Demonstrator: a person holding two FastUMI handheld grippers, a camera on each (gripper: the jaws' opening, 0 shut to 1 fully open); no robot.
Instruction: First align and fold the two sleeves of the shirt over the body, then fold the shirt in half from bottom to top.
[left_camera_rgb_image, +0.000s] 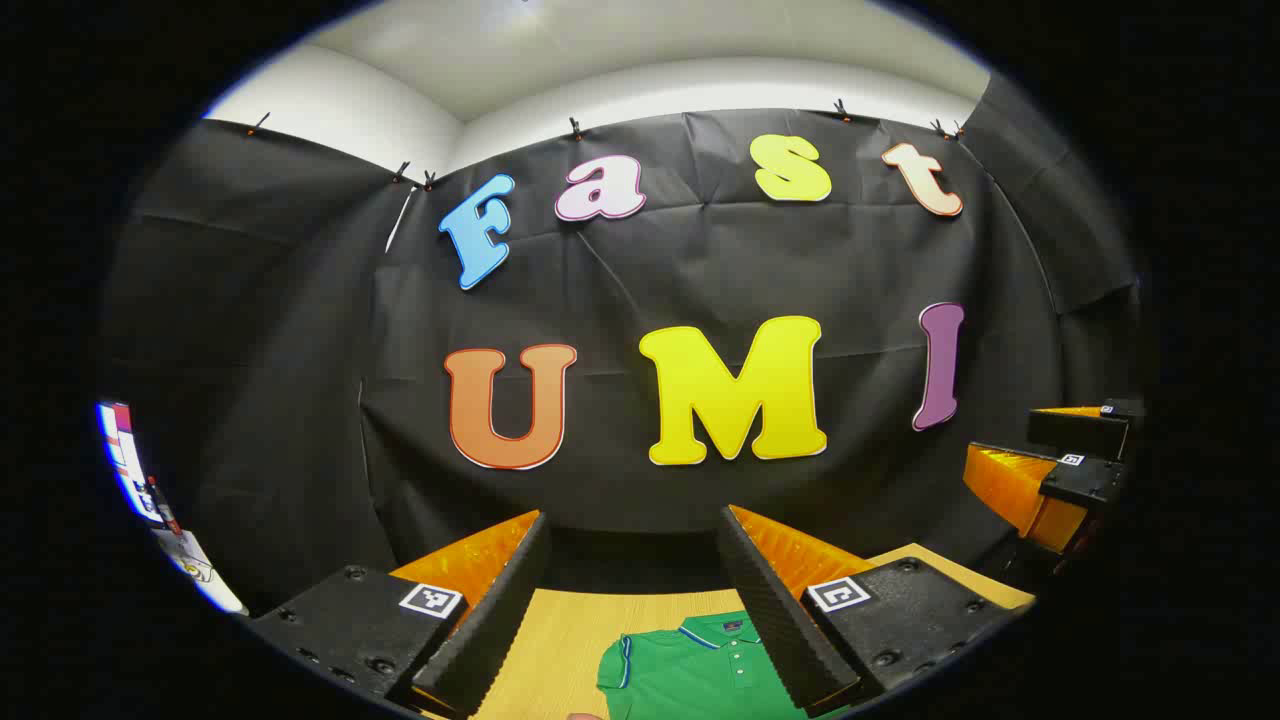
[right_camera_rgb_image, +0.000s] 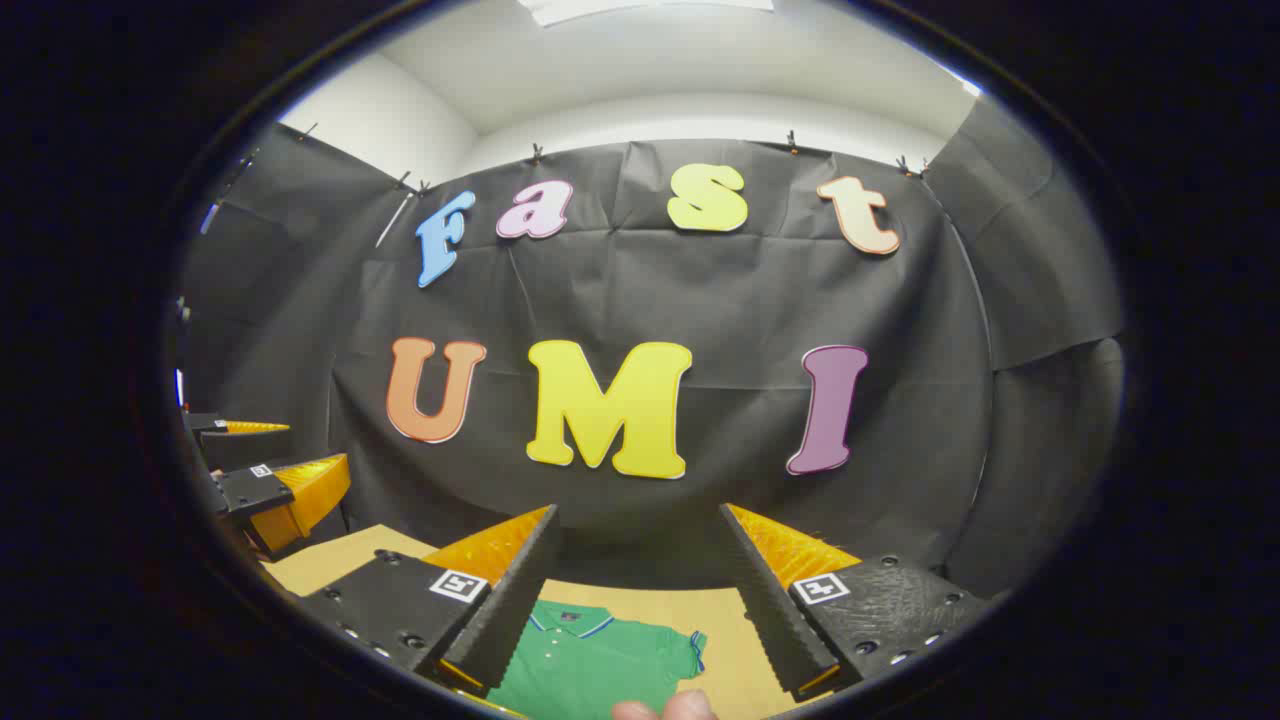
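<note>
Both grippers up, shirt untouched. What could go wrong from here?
1. Both grippers, left and right, are open and held high, aimed at the wall; the green shirt sits at the bottom edge of both views, so the first sleeve grasp may be poorly aimed.
2. The sleeves are short and lie flat on the wooden table; a pinch may miss or catch the body layer too.

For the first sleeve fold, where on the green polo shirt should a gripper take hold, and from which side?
Probably the short sleeve's outer cuff, from the outboard side: the green polo shirt lies flat on the wooden table with its sleeve spread sideways, so the open right gripper could pinch its edge.
</note>
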